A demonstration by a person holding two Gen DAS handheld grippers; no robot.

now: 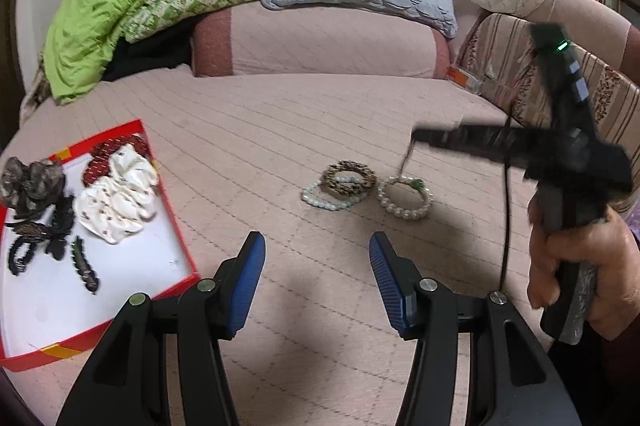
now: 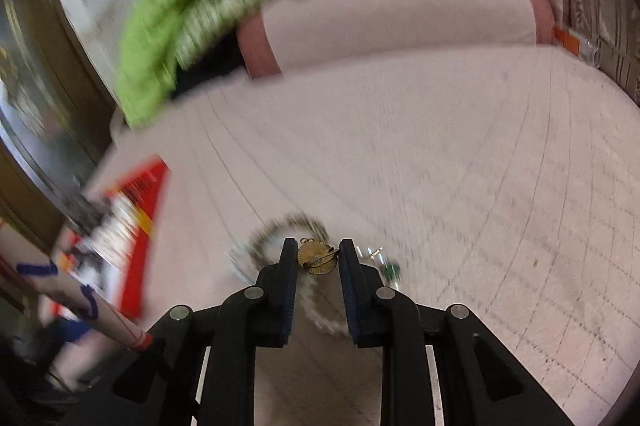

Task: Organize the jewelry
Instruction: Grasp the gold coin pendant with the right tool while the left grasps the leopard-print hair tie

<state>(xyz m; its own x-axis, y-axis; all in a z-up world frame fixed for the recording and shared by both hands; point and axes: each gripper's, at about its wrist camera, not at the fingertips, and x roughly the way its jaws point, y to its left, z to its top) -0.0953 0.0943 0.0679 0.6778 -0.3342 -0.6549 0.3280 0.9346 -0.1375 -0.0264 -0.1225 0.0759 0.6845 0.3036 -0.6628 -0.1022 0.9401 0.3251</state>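
R gripper [image 2: 318, 258] pinches ribbed gold fan-shaped pendant [image 2: 317, 259].

Soft, even daylight fills both views. The left claw [image 1: 317, 280] casts a faint shadow on the bed [image 1: 280, 130]. Fisheye bending curves the edges. The right wrist view is heavily motion-blurred around the sharp gold pendant [image 2: 318, 258].

- The left gripper [image 1: 317, 246] hovers, jaws apart, over the pink bedspread [image 1: 280, 130].
- Three beaded bracelets [image 1: 366, 189] lie ahead.
- A red tray [image 1: 176, 238] holds hair accessories [image 1: 80, 202].
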